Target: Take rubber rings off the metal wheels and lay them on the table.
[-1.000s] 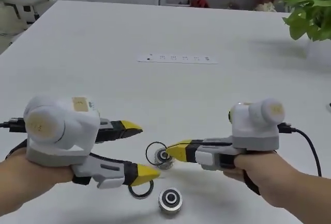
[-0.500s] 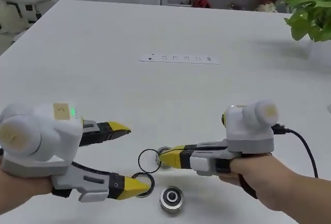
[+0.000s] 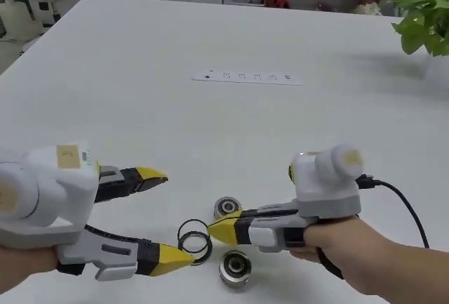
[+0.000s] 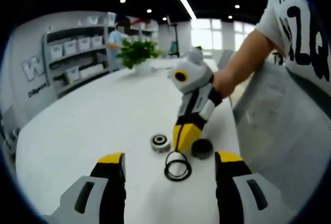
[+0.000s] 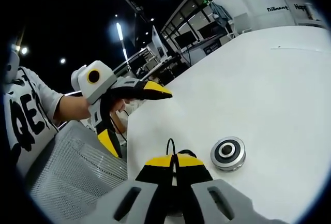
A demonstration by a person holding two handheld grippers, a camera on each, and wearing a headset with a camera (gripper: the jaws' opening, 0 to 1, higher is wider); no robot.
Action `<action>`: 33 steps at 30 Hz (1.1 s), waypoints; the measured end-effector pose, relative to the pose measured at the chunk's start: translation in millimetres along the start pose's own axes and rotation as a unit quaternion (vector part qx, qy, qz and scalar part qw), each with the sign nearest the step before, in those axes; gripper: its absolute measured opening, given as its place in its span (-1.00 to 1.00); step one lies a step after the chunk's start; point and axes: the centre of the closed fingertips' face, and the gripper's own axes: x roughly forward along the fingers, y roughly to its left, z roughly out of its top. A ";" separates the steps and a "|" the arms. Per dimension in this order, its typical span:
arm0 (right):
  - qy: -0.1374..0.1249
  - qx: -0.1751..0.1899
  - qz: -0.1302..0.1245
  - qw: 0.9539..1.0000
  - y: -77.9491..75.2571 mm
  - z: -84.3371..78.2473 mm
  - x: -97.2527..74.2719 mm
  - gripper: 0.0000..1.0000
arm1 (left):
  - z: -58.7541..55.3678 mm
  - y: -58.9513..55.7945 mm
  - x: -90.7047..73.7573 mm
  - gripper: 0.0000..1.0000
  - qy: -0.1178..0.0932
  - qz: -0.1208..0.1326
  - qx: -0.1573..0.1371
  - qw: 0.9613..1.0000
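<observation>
While the right gripper (image 3: pixel 217 228) lay low over the table (image 3: pixel 245 128), its jaws were pressed together on a thin black rubber ring (image 5: pixel 169 149), pinched at the very tip. The gripper's long axis ran right to left, so the ring stuck out past the tip toward the left, its loop roughly flat and close above the tabletop. A second ring (image 3: pixel 201 253) appeared to lie on the table just beside it on the near side, the two overlapping in the head view. The left gripper (image 3: pixel 163 215) faced in from the left with its jaws spread wide and nothing between them. Its near jaw tip sat just beside the rings and its far jaw stood well apart.

One metal wheel (image 3: pixel 226 207) rested just beyond the right gripper's tip on the far side, and another wheel (image 3: pixel 235 267) on the near side, so the pinched ring hung between them and slightly left. Judged from that, laying the ring down called for only a short drop, and the right gripper was the one placed to do it. Whether the near wheel carried a ring could not be told.
</observation>
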 end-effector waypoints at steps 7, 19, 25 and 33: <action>0.013 0.000 0.000 1.000 -0.8 -7.9 3.3 -1.00 | -4.0 -1.0 0.2 0.43 0.004 0.001 -0.001 1.000; 0.018 0.010 -0.016 1.000 -9.8 -13.6 3.4 -0.96 | -8.7 -2.6 1.0 0.41 0.011 0.002 -0.005 1.000; 0.019 0.011 -0.020 1.000 -11.9 -14.3 3.1 -0.89 | -10.1 -2.3 0.9 0.41 0.014 0.003 -0.007 1.000; 0.022 0.006 -0.026 0.999 -13.1 -14.5 0.3 -0.79 | -10.3 -3.0 1.2 0.41 0.015 0.002 -0.009 1.000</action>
